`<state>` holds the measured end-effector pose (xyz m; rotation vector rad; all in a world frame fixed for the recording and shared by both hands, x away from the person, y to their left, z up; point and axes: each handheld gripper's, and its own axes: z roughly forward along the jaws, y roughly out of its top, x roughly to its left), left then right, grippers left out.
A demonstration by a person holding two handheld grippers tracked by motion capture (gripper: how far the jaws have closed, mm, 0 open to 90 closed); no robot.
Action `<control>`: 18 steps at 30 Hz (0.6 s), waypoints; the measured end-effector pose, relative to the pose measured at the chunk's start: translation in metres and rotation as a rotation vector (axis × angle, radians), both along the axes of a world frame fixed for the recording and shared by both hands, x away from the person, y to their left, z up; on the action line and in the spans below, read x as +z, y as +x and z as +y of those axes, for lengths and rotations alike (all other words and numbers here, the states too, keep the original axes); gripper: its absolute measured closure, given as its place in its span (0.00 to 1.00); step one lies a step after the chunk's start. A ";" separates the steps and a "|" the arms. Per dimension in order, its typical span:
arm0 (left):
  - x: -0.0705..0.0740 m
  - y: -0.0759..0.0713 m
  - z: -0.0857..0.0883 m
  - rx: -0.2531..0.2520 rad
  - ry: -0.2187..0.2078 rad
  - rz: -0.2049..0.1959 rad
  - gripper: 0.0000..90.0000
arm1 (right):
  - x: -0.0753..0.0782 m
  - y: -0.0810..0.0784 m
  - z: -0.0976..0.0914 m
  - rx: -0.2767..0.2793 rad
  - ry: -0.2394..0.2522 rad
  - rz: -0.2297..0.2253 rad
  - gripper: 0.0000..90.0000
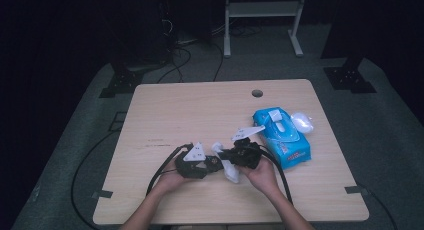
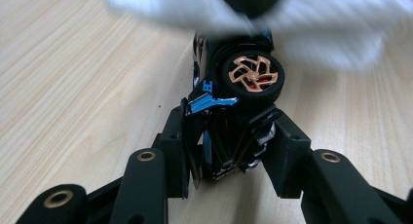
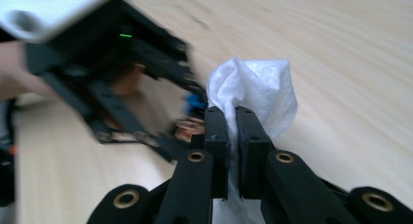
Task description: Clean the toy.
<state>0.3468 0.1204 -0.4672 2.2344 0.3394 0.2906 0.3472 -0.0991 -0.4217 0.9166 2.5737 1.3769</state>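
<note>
1. Black-and-blue toy car (image 2: 229, 117), with a copper-spoked wheel, sits clamped between the jaws of the left gripper (image 2: 229, 151), just above the wooden table (image 1: 200, 110).
2. White wet wipe (image 3: 253, 95) is pinched tight by the right gripper (image 3: 232, 136), touching the car's far end.
3. Both hands meet near the table's front edge, forearms angled inward; the blue wipes pack (image 1: 282, 135) lies just right of the car.

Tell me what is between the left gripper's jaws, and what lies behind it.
The left gripper is shut on a black and blue toy car with a copper-spoked wheel. Behind it hangs a blurred white wipe, which covers the car's far end.
</note>
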 end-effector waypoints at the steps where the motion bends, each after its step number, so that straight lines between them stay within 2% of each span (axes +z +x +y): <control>1: 0.000 0.000 0.000 0.007 -0.004 0.008 0.65 | -0.001 -0.001 0.005 0.017 0.006 0.007 0.94; 3: 0.000 0.001 0.001 0.012 -0.003 0.008 0.65 | -0.003 -0.002 0.018 0.047 0.017 0.018 0.94; 5: 0.000 0.001 0.003 0.019 -0.005 0.008 0.65 | -0.002 0.000 0.019 0.044 0.008 0.011 0.94; 7: 0.000 0.001 0.005 0.020 -0.009 0.010 0.65 | -0.001 0.002 0.013 0.009 -0.002 -0.011 0.94; 8: 0.000 0.002 0.006 0.021 -0.010 0.009 0.65 | 0.000 0.004 0.008 -0.021 -0.028 -0.028 0.94; 11: 0.001 0.003 0.005 0.023 -0.010 0.005 0.65 | 0.000 0.007 0.001 -0.057 -0.021 -0.012 0.94; 12: 0.001 0.003 0.005 0.026 -0.015 0.007 0.65 | 0.000 0.005 0.004 -0.051 -0.023 -0.023 0.94; 16: 0.002 0.001 0.005 0.032 -0.011 0.000 0.65 | -0.002 0.002 0.026 0.012 0.007 -0.002 0.94; 18: 0.002 0.002 0.008 0.041 -0.017 0.007 0.65 | -0.003 0.002 0.030 0.017 0.011 -0.008 0.94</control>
